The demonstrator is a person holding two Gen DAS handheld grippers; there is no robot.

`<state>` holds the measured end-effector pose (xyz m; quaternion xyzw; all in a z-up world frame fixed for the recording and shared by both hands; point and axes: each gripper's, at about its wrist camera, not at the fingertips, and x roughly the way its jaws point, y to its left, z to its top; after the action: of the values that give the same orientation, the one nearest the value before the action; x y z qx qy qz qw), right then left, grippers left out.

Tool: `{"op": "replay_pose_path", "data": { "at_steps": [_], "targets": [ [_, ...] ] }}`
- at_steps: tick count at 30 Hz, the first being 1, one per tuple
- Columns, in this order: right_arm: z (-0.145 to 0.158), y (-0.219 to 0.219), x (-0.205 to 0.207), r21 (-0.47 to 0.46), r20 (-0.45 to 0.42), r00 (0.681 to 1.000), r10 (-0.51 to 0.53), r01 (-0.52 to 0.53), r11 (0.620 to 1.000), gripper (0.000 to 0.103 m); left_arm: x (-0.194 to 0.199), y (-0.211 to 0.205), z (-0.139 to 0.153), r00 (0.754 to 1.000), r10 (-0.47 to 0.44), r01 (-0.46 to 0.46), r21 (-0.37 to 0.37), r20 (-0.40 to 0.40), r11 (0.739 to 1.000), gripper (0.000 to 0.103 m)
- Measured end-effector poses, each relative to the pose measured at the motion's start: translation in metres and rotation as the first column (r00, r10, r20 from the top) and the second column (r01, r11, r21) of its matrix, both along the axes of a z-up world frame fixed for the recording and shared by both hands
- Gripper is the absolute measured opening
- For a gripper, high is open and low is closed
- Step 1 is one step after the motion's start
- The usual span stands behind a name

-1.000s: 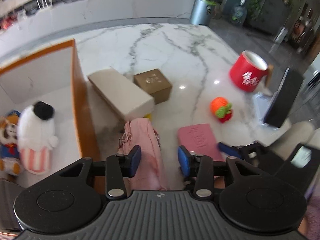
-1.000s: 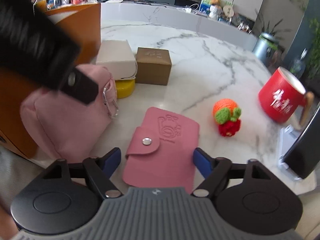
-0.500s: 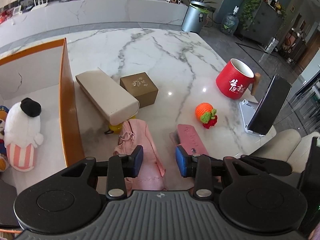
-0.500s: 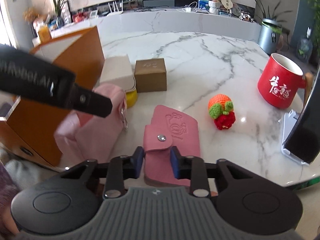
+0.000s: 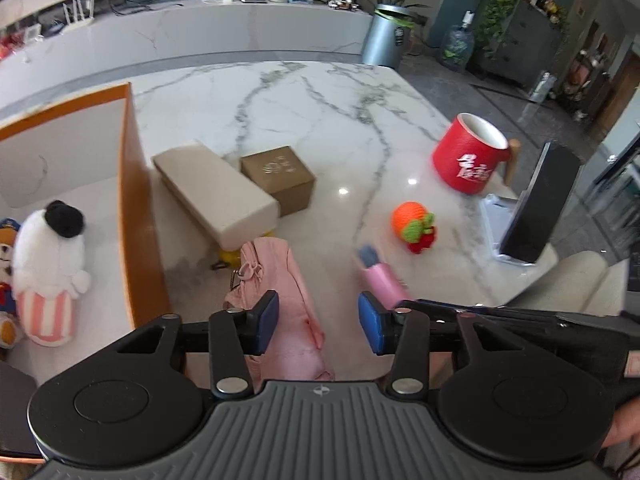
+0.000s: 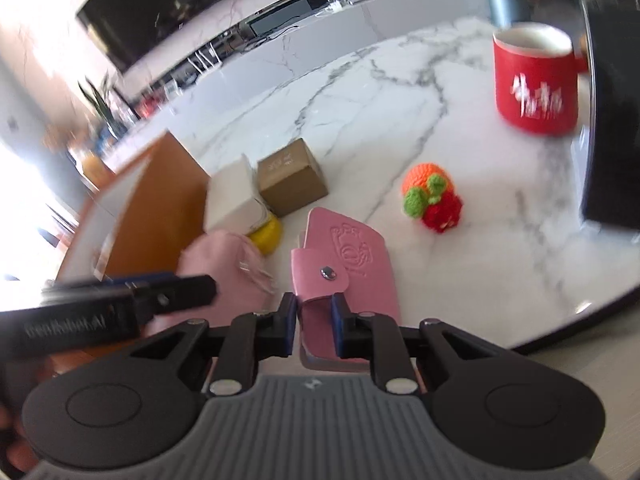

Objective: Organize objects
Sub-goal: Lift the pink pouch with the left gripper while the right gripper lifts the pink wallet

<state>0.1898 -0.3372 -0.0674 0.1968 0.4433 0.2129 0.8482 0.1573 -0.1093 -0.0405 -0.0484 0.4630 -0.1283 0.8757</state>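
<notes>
My right gripper (image 6: 314, 322) is shut on a pink snap wallet (image 6: 348, 256) and holds it lifted and tilted above the marble table (image 6: 460, 128). The wallet also shows edge-on in the left wrist view (image 5: 382, 280). My left gripper (image 5: 318, 324) is open and empty above a pink pouch (image 5: 280, 280), which also shows in the right wrist view (image 6: 220, 264). An orange-walled box (image 5: 136, 208) at the left holds a white plush slipper (image 5: 48, 268) and a bear toy (image 5: 6, 256).
A beige box (image 5: 212, 192), a brown box (image 5: 280, 176) and a yellow object (image 6: 268, 234) lie by the orange box. A crochet fruit toy (image 5: 414, 224), a red mug (image 5: 470, 160) and a black tablet on a stand (image 5: 536, 204) stand at the right.
My right gripper closed on the pink wallet and lifted it off the table, tilting it. My left gripper stayed open over the pink pouch.
</notes>
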Motion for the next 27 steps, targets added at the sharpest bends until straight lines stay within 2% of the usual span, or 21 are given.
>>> {"op": "replay_pose_path", "data": {
  "at_steps": [5,7,9,12,20,23,25,27],
  "targets": [
    [-0.007,-0.019,0.004,0.174,-0.127,0.992,-0.021,0.043,0.984,0.015,0.001,-0.001,-0.001,1.000,-0.020,0.018,-0.075,-0.024,0.997,0.047],
    [-0.009,-0.025,0.004,0.210,-0.160,0.986,-0.034,0.068,0.975,0.014,0.002,-0.002,-0.002,0.999,-0.030,0.027,-0.086,-0.030,0.996,0.045],
    [-0.006,-0.026,0.002,0.196,-0.151,0.987,-0.049,0.079,0.977,0.013,0.002,-0.005,-0.002,0.999,-0.027,0.025,-0.065,-0.025,0.998,0.044],
    [0.003,-0.019,-0.002,0.123,-0.099,0.994,-0.050,0.062,0.990,0.013,-0.001,-0.012,0.001,0.999,-0.036,0.036,0.005,0.002,0.999,0.044],
    [0.008,-0.015,-0.004,0.070,-0.065,0.997,-0.039,0.044,0.997,0.014,-0.005,-0.011,0.002,0.998,-0.047,0.046,0.049,0.031,0.998,0.044],
    [0.008,-0.014,-0.003,0.059,-0.058,0.998,-0.037,0.040,0.997,0.017,-0.008,-0.011,0.006,0.996,-0.050,0.046,0.060,0.068,0.997,0.044],
    [0.008,-0.012,-0.002,0.053,-0.054,0.998,-0.032,0.035,0.998,0.017,-0.010,-0.013,0.008,0.995,-0.039,0.029,0.110,0.096,0.994,0.046],
    [0.008,-0.011,-0.002,0.043,-0.047,0.998,-0.031,0.033,0.999,0.017,-0.009,-0.016,0.006,0.995,-0.032,0.016,0.170,0.092,0.985,0.056]
  ]
}}
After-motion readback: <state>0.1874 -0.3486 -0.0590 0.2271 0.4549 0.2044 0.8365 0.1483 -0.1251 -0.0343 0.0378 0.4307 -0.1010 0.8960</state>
